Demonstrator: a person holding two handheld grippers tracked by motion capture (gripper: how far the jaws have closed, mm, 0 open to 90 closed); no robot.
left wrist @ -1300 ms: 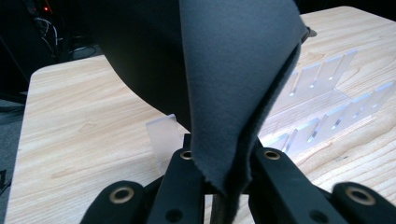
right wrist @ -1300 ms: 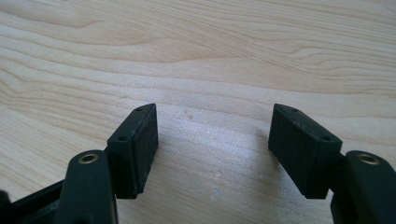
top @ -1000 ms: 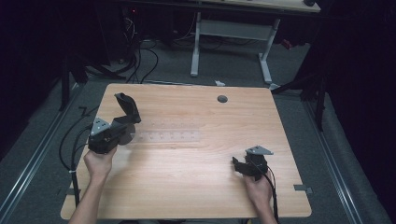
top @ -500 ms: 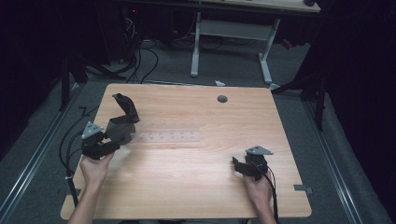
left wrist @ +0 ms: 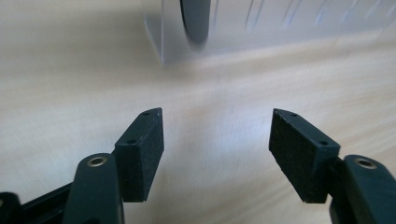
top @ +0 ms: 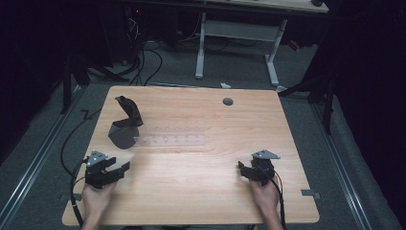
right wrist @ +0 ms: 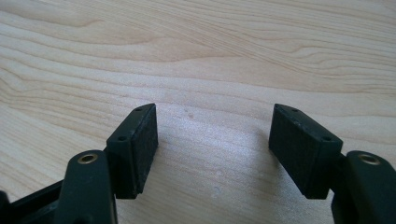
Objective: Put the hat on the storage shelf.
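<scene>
Nearest me, my left gripper [top: 111, 168] sat low at the counter's [top: 201, 191] near left corner, its fingers [left wrist: 140, 154] apart after just opening, nothing between them. My right gripper [top: 250, 168] rested near the right edge, fingers [right wrist: 133, 151] also spread over bare wood. Farther off, well clear of the left gripper, the black tape dispenser [top: 125, 123] stood on the counter, touching the clear strip [top: 170, 141] beside it.

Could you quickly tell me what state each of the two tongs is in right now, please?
Left tongs: open, jaws just been opening, nothing between them; the dark stand sits apart on the table.
Right tongs: open, holding nothing.
</scene>
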